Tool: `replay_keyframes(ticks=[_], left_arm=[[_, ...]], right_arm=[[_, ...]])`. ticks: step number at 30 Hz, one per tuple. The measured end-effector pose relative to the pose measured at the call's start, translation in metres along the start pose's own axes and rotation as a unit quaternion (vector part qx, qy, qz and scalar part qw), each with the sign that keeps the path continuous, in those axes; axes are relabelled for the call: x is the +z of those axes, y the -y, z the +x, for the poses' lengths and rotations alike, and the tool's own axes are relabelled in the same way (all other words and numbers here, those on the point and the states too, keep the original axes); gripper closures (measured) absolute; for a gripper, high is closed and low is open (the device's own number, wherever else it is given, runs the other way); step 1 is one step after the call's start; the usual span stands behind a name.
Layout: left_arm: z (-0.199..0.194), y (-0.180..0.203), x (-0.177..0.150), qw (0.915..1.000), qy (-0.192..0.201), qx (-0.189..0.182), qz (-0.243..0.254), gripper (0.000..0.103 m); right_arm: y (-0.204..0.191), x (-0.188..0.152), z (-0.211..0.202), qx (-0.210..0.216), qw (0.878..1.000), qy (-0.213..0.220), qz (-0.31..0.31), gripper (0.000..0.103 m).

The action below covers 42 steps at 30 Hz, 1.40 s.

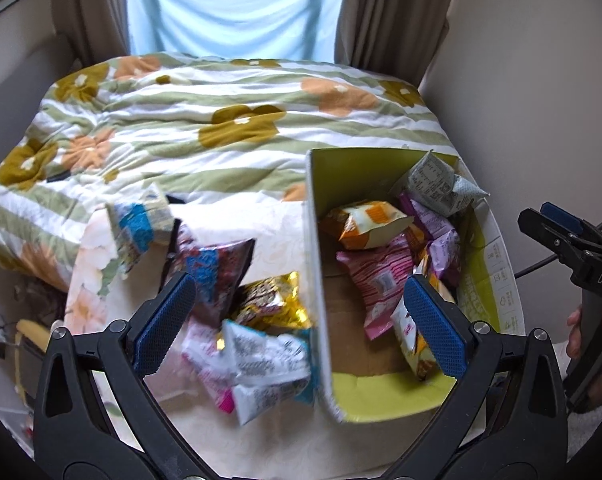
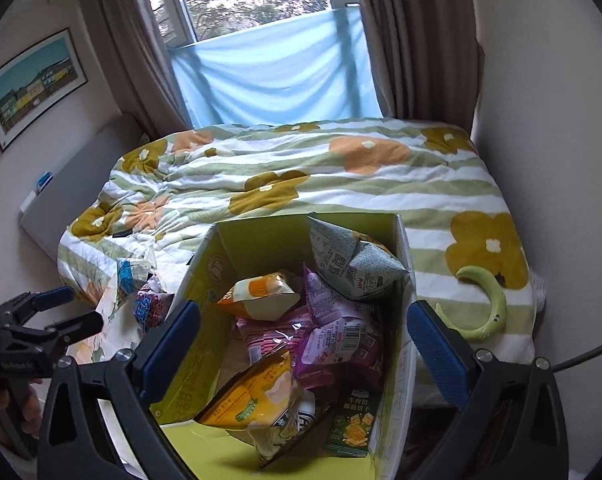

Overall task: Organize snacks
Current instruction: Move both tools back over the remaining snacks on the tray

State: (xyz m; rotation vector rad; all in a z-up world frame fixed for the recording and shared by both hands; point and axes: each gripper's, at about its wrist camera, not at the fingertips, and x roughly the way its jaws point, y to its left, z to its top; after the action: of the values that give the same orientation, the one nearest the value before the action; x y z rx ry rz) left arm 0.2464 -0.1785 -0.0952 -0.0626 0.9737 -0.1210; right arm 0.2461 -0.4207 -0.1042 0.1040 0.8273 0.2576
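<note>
**Two open grippers over a bed full of snacks**

The left gripper (image 1: 299, 328) has its jaws wide apart and holds nothing. It hangs over a pile of loose snack bags (image 1: 257, 332) on the bed. The right gripper (image 2: 305, 350) is also wide open and empty. It hangs over the cardboard box (image 2: 207, 264), where more snack bags (image 2: 325, 320) already lie.

The loose pile sits on a pale flowered cloth (image 1: 89, 264), just beside the box's left wall. A gold bag (image 1: 273, 300) and a white and blue bag (image 1: 267, 360) lie nearest the left jaws.

These bags look light, puffy and crinkly. The shiny skin will likely slip, and the food inside may crack if squeezed hard. A good place to pinch is the flat sealed edge, not the fat middle.

The left view shows the loose pile well; the right view shows only a bit of it behind the box wall. The right view shows deep into the box, down to a green cracker pack (image 2: 351, 428), and a pale green curved thing (image 2: 487, 304) on the blanket (image 2: 341, 184). The left view shows neither.
</note>
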Motion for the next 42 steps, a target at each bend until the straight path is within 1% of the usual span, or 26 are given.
replay_keyframes(ticks=[3, 5, 9, 12, 15, 17, 20, 23, 25, 29, 32, 36, 39, 42], left_arm=[[-0.017, -0.020, -0.010, 0.9998, 0.005, 0.018, -0.005, 0.000], [-0.029, -0.036, -0.019, 0.9996, 0.012, 0.023, -0.008, 0.000], [-0.049, -0.074, -0.035, 0.9993, 0.018, 0.030, -0.016, 0.000], [-0.061, -0.105, -0.045, 0.9994, 0.023, 0.024, -0.014, 0.000], [-0.067, -0.135, -0.051, 0.9997, 0.023, 0.011, -0.006, 0.000], [-0.070, -0.152, -0.055, 0.9998, 0.018, 0.005, 0.003, 0.000], [-0.072, -0.177, -0.064, 0.9996, 0.012, -0.010, 0.023, 0.000], [-0.068, -0.194, -0.074, 0.9987, 0.003, -0.024, 0.045, 0.000], [-0.063, -0.204, -0.082, 0.9973, -0.005, -0.039, 0.061, 0.000], [-0.048, -0.217, -0.097, 0.9924, -0.025, -0.068, 0.100, 0.000], [-0.035, -0.219, -0.104, 0.9871, -0.042, -0.087, 0.128, 0.000], [-0.015, -0.221, -0.111, 0.9780, -0.061, -0.111, 0.166, 0.000], [0.000, -0.220, -0.113, 0.9732, -0.071, -0.122, 0.182, 0.000], [0.017, -0.221, -0.117, 0.9698, -0.080, -0.128, 0.191, 0.000]], right_arm=[[-0.016, -0.005, -0.009, 0.017, 1.000, 0.007, -0.007, 0.000], [-0.031, -0.008, -0.014, 0.027, 0.999, 0.012, -0.015, 0.000], [-0.061, -0.017, -0.025, 0.029, 0.999, 0.019, -0.024, 0.000], [-0.083, -0.026, -0.032, 0.029, 0.999, 0.028, -0.012, 0.000], [-0.109, -0.036, -0.037, 0.012, 0.999, 0.039, 0.007, 0.000], [-0.128, -0.044, -0.036, 0.001, 0.999, 0.039, 0.021, 0.000], [-0.158, -0.056, -0.030, -0.002, 0.999, 0.031, 0.043, 0.000], [-0.188, -0.069, -0.024, -0.014, 0.998, 0.024, 0.051, 0.000], [-0.206, -0.078, -0.019, -0.021, 0.998, 0.023, 0.060, 0.000], [-0.236, -0.100, -0.003, -0.046, 0.994, 0.015, 0.094, 0.000], [-0.252, -0.115, 0.009, -0.078, 0.990, 0.012, 0.114, 0.000], [-0.271, -0.129, 0.029, -0.121, 0.986, 0.011, 0.113, 0.000], [-0.280, -0.137, 0.045, -0.139, 0.984, 0.001, 0.109, 0.000], [-0.283, -0.143, 0.061, -0.161, 0.981, 0.001, 0.109, 0.001]])
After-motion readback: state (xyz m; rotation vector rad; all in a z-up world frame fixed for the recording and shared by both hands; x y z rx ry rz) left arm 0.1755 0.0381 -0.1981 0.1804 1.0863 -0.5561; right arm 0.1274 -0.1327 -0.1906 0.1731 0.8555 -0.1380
